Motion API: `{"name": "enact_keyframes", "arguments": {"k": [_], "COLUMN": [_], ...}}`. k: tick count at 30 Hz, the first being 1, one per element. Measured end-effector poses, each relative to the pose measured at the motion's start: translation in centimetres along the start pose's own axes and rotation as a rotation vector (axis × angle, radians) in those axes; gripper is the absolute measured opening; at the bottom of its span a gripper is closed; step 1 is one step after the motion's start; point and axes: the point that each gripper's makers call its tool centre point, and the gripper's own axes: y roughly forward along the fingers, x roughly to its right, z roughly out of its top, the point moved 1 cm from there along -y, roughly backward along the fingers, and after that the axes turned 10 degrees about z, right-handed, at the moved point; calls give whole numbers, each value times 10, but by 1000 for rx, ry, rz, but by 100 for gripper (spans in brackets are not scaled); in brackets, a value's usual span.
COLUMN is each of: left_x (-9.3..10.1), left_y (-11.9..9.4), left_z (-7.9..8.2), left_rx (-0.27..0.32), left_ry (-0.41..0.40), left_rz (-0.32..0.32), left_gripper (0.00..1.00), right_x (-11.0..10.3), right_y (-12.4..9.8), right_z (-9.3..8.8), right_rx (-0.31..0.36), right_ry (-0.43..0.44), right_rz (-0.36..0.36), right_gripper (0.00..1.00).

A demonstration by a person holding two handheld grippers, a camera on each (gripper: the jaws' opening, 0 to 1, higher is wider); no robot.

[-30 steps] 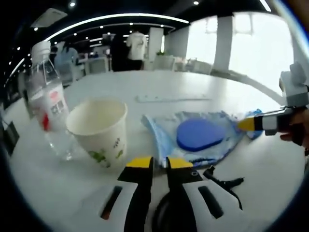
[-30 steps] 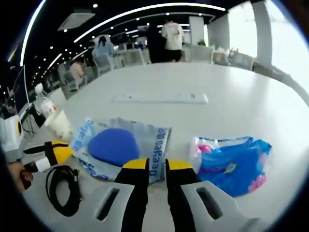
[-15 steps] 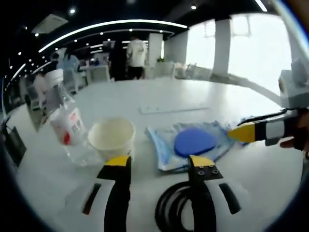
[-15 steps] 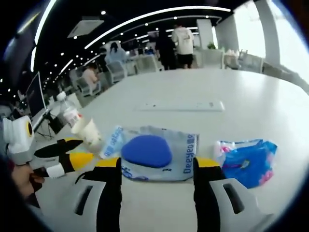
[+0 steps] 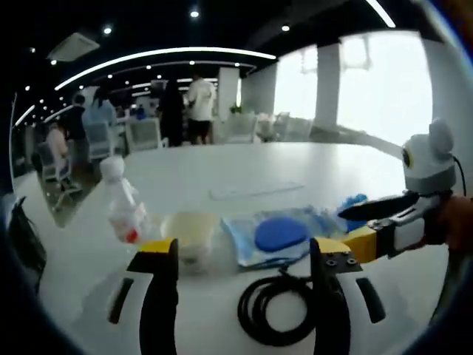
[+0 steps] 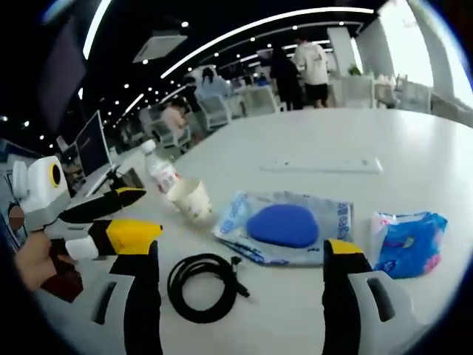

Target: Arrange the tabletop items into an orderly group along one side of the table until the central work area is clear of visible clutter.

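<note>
- Right gripper view: the right gripper (image 6: 240, 259) has its jaws spread wide with nothing between them, raised above the white table (image 6: 414, 148). The left gripper (image 5: 244, 255) is likewise wide open and empty; it also shows at the left of the right gripper view.
- Nearest, between the jaws, lies the coiled black cable (image 6: 203, 285), loose on the table. I judge it light and floppy; a pinch across the bundled loops should carry it better than a hold on one strand, which could let the coil unwind.
- Just beyond it sits the clear packet with a blue pad (image 6: 284, 225), flat and soft. The film looks slippery, so an edge or corner seems the best hold.
- Beside it, toward the right jaw, is the blue plastic pack (image 6: 406, 240), crinkly and probably light; take it by a fold.
- To the left, the paper cup (image 6: 191, 201) stands close against the water bottle (image 6: 159, 171), which leans. The cup would crush easily; the rim is the place to grip. The bottle looks nearly empty and prone to tipping.
- Farther off lies a long white strip (image 6: 321, 164), apart from the rest.
- At the back, chairs and people stand beyond the table; nothing blocks the reach, though each gripper is close to the other's path.
</note>
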Motion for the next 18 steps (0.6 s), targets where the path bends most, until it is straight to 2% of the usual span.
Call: {"name": "enact_keyframes", "arguments": {"k": [2,7,18], "left_x": [-3,-5,-6], "left_y": [-6,-27,-64], "left_z": [2,4,3], "left_rx": [0,4,7], "left_ry": [-6,21,39], "left_rz": [-1,-10,-34], "left_gripper": [88,99,100], "right_x": [-3,-11,-20], "right_y": [0,6,25], "right_z": [-2,-10,-33], "right_rx": [-9,-34,-95], "right_ry": [-20,-36,-94], "right_rz": [10,46,96], "right_gripper": [98,99,97]}}
